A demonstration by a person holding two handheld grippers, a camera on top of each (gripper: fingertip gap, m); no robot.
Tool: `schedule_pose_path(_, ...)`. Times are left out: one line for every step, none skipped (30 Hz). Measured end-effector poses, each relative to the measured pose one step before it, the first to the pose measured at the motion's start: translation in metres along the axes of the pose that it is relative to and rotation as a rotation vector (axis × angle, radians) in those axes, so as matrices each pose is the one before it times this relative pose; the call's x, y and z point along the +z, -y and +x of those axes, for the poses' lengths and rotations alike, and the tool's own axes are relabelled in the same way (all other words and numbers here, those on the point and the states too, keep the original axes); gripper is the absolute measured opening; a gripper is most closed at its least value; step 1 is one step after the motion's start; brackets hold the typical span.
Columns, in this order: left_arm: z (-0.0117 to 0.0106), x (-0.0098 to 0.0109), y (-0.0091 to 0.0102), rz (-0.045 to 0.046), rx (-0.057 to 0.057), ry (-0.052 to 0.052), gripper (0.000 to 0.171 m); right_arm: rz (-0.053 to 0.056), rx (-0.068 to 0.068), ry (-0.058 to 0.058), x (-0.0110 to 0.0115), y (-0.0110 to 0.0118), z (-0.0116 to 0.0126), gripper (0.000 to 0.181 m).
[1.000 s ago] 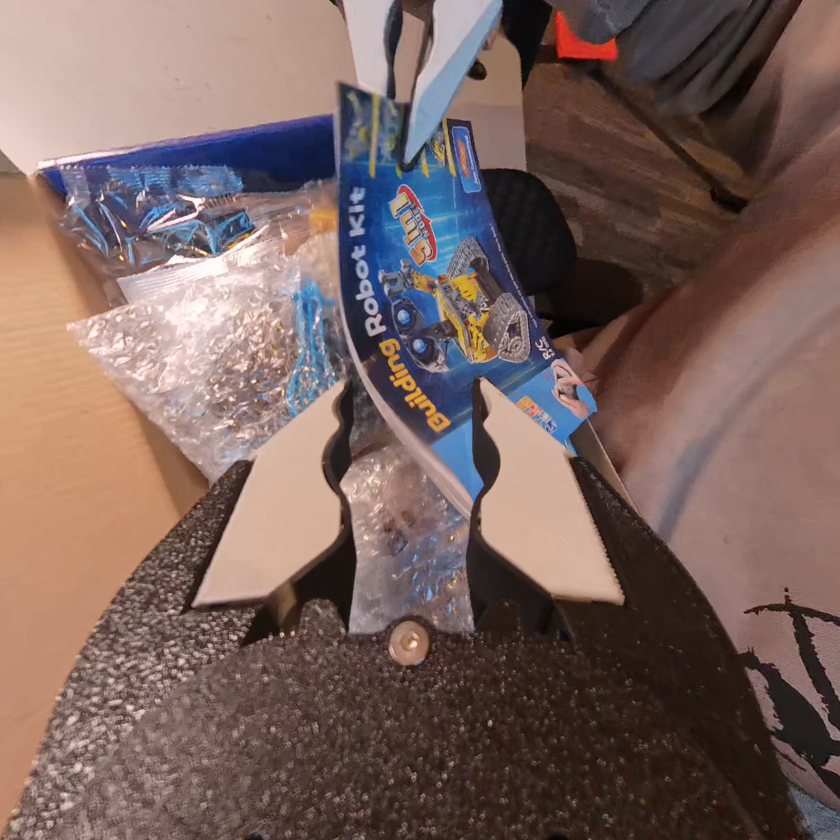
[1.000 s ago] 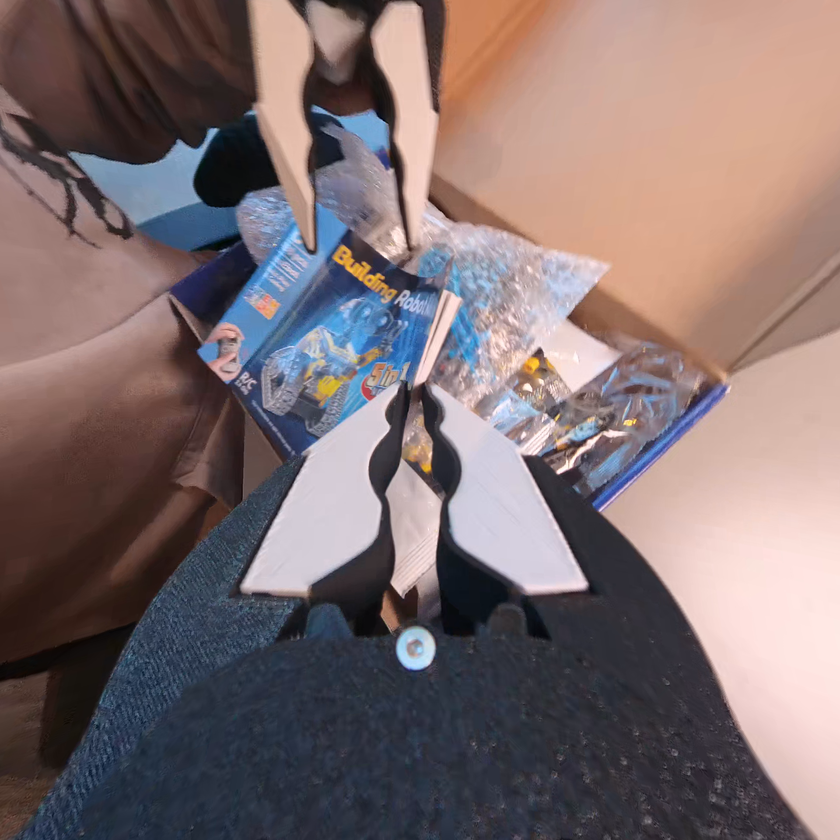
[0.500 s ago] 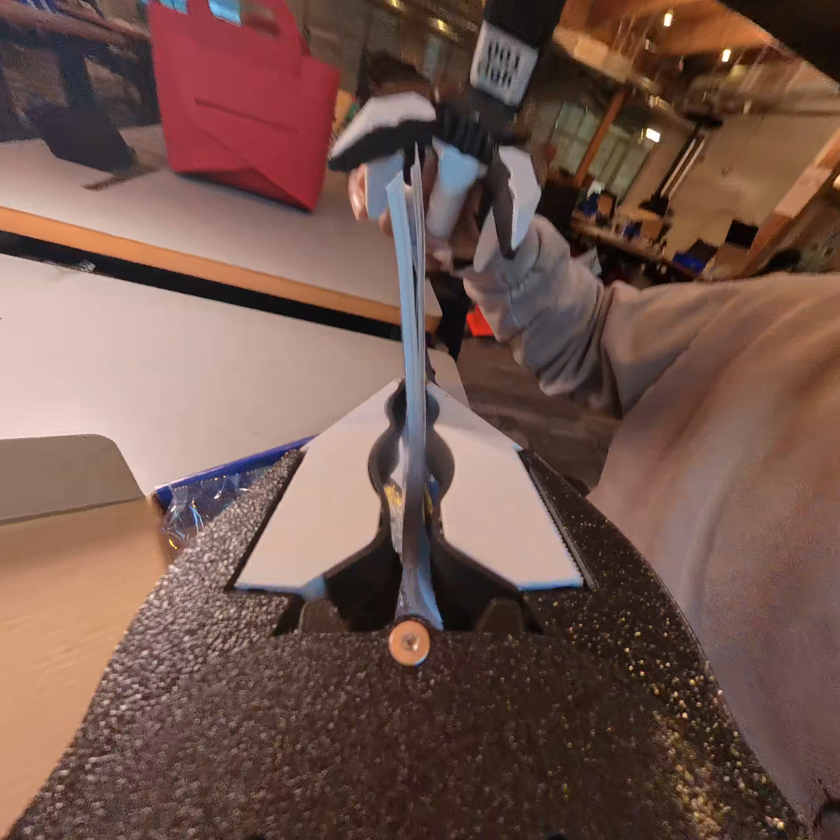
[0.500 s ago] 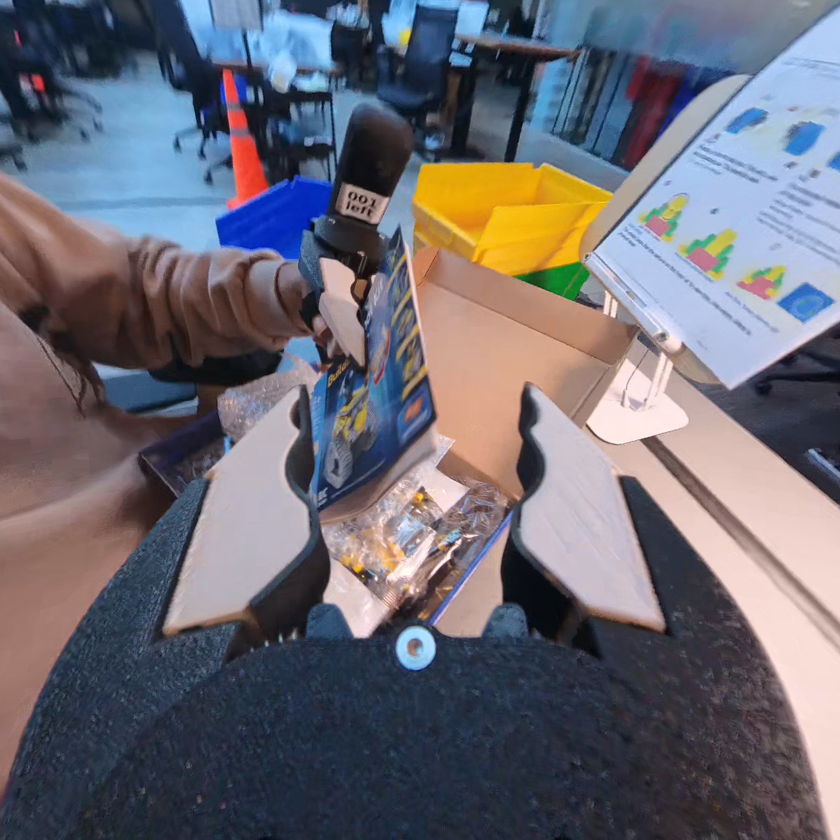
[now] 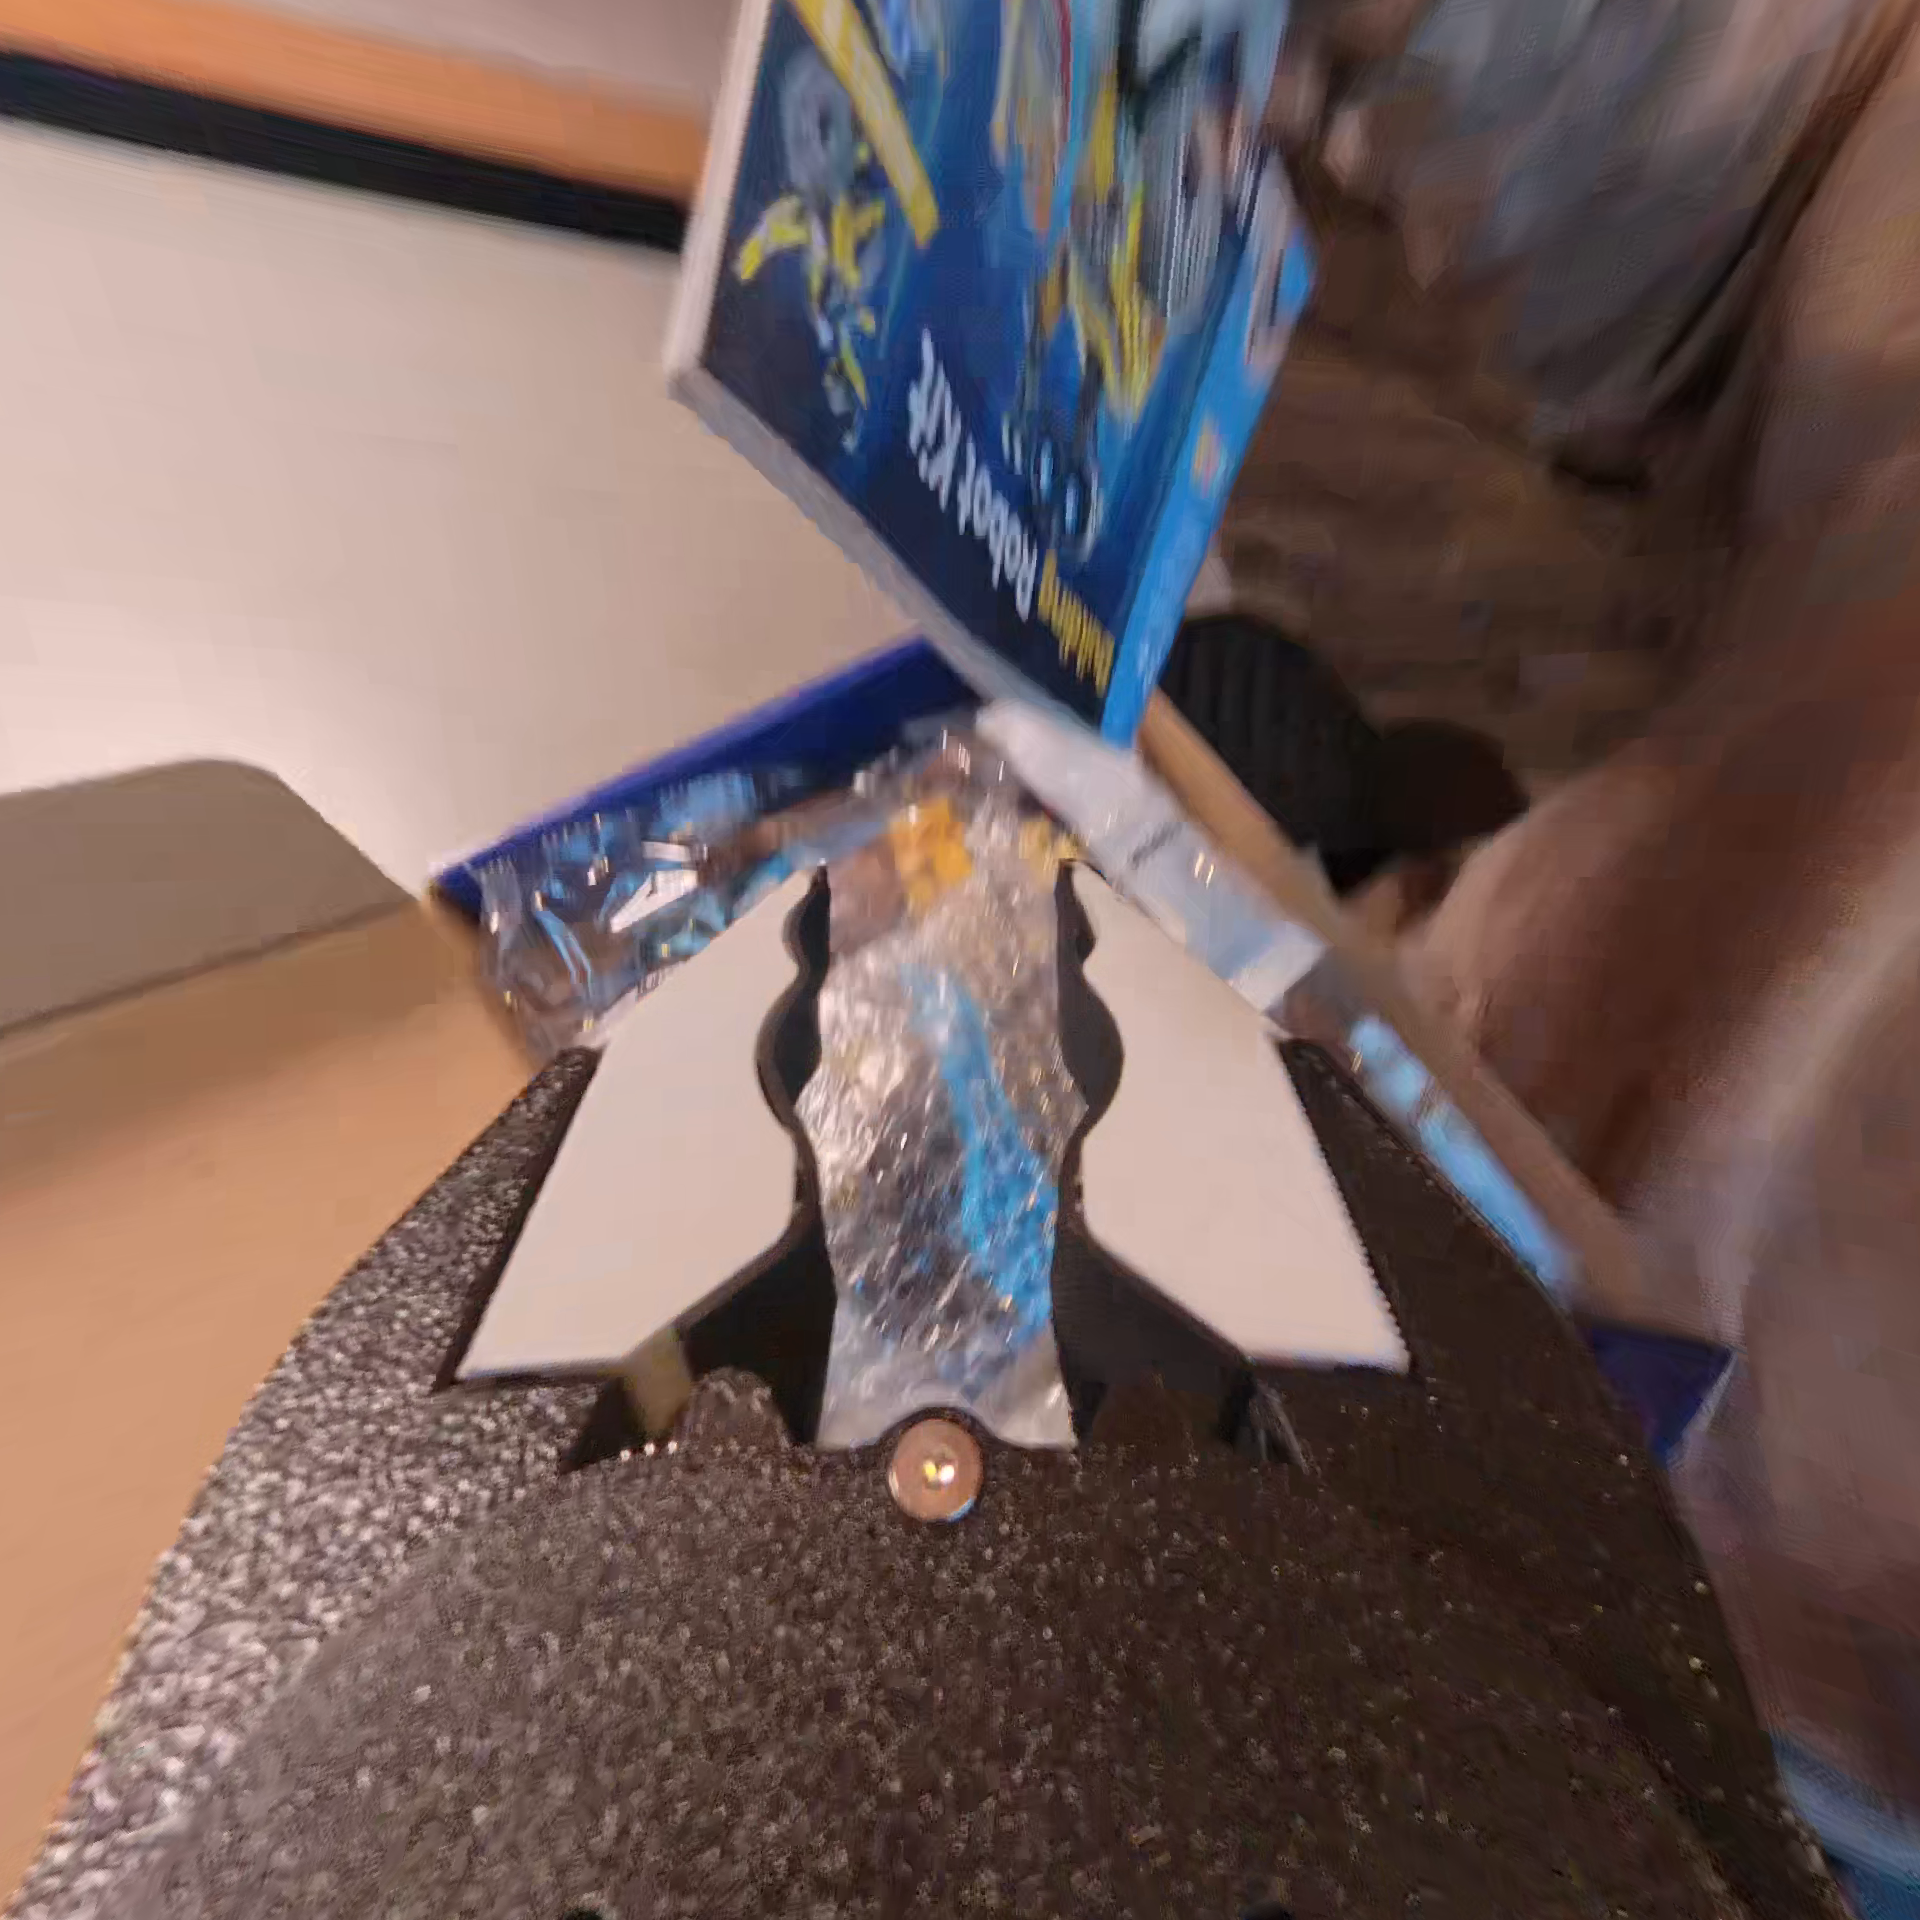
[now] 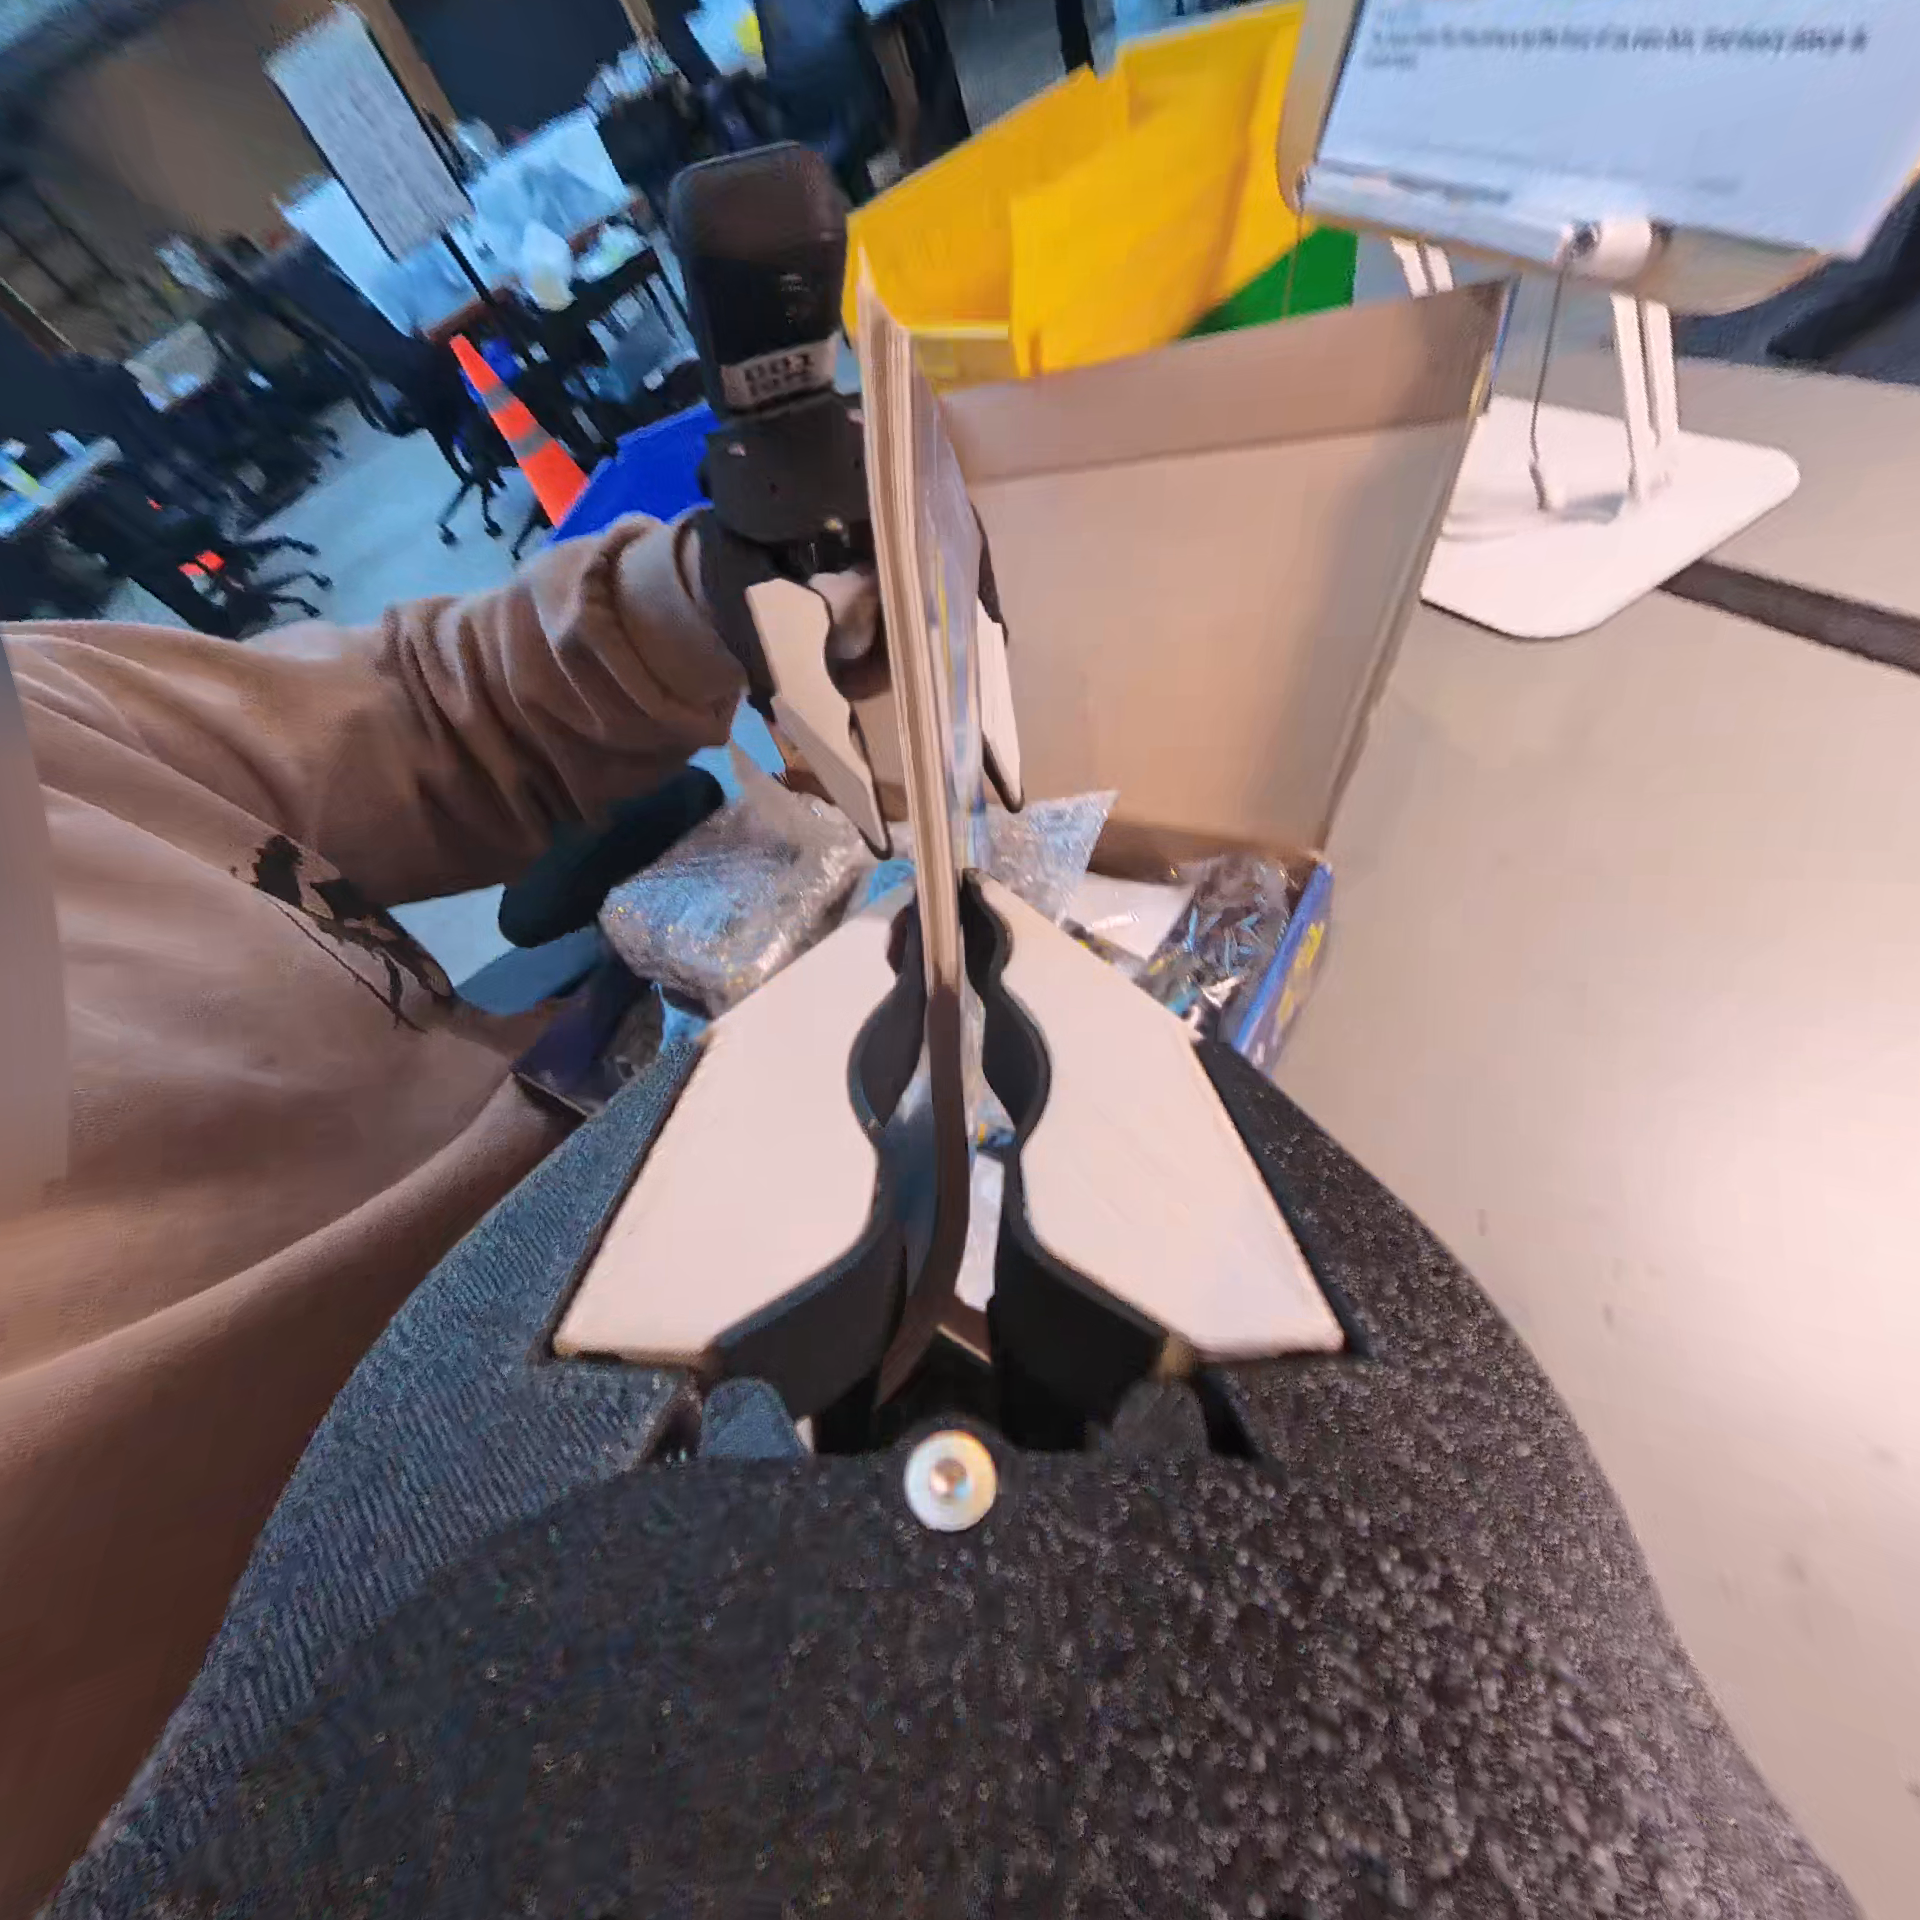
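Table (image 6: 1621, 935) amid cluttered workshop.

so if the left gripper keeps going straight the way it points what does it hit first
Most likely the clear bags of blue and yellow parts in the open box, right ahead of its open jaws; depth is blurry.

Both grippers (image 5: 940, 883) (image 6: 940, 894) have pale flat fingers on grainy black bodies. A silver screw (image 6: 948, 1480) sits mid-body. The sleeve (image 6: 488, 696) is brown.
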State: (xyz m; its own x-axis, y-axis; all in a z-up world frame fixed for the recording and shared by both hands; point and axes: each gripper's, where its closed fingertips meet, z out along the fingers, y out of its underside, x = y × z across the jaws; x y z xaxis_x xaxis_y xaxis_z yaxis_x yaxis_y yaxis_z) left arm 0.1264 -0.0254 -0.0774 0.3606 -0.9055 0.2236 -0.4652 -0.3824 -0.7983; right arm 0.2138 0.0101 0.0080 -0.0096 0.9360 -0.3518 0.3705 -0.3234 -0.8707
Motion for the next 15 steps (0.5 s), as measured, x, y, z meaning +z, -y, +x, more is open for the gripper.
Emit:
schedule_pose_path(-0.00158, 0.00653, -0.01921, -0.12432, 0.0367, -0.0002, 0.049, -0.0479, 0.0164, -0.0253, -0.0021, -0.00333, 0.00563, 0.003)
schedule_pose_path(0.00264, 0.00777, -0.01302, -0.08979, 0.025, -0.0172, 0.057, -0.0412, 0.0122, -0.0218, -0.00152, -0.00313, 0.00463, 0.003)
schedule_pose_path(0.00403, 0.00753, -0.00868, -0.07022, 0.016, -0.0226, 0.06, -0.0272, 0.0103, -0.0138, -0.00132, -0.00161, 0.00262, 0.003)
schedule_pose_path(0.00038, 0.00717, -0.00689, -0.06323, 0.0241, 0.0014, 0.06, -0.017, 0.0065, -0.0065, -0.0014, -0.00049, 0.00101, 0.003)
schedule_pose_path(-0.00251, 0.00683, -0.00708, -0.06116, 0.0436, 0.0228, 0.053, -0.013, 0.0104, 0.0014, -0.00111, -0.0004, -0.00062, 0.003)
schedule_pose_path(0.00152, 0.00665, -0.00697, -0.05655, 0.0498, 0.0, 0.046, -0.0085, 0.0098, 0.0007, -0.00047, -0.0004, -0.00064, 0.003)
schedule_pose_path(0.00651, 0.00374, -0.00085, -0.01454, 0.0352, -0.0363, 0.035, -0.0055, 0.0074, -0.0028, 0.00001, -0.00047, -0.0003, 0.003)
schedule_pose_path(0.00561, -0.00001, 0.00138, 0.00384, 0.0227, -0.0355, 0.024, -0.0047, 0.0086, -0.0023, 0.00052, -0.00069, -0.00015, 0.003)
schedule_pose_path(0.00126, -0.00199, -0.00067, -0.00283, 0.0249, -0.0066, 0.021, -0.0004, 0.0078, 0.0028, 0.00081, -0.00021, -0.00054, 0.003)
schedule_pose_path(0.00519, -0.00331, -0.00034, 0.0044, 0.0186, -0.0312, 0.017, 0.003, 0.0201, 0.0053, 0.00098, -0.00011, -0.00016, 0.003)
schedule_pose_path(0.01082, -0.00347, -0.00061, 0.00732, 0.0114, -0.0667, 0.015, -0.0053, 0.0261, 0.0166, 0.00187, -0.00102, -0.00123, 0.003)
schedule_pose_path(0.00642, -0.00278, -0.00048, 0.0124, 0.0062, -0.0365, 0.015, -0.0129, 0.0151, 0.0226, 0.00264, -0.00123, -0.00262, 0.003)
schedule_pose_path(0.00409, -0.0021, -0.00056, 0.01299, -0.0008, -0.0252, 0.015, -0.0113, 0.0122, 0.0228, 0.00304, -0.00009, -0.0033, 0.003)
schedule_pose_path(0.00324, -0.00054, -0.0004, 0.01592, 0.0068, -0.0182, 0.015, -0.0112, 0.0188, 0.034, 0.0037, 0.00078, -0.00467, 0.003)
schedule_pose_path(0.0005, 0.0017, -0.00071, 0.01437, 0.011, 0.0006, 0.015, -0.0165, 0.0224, 0.0376, 0.00457, 0.00025, -0.00373, 0.003)
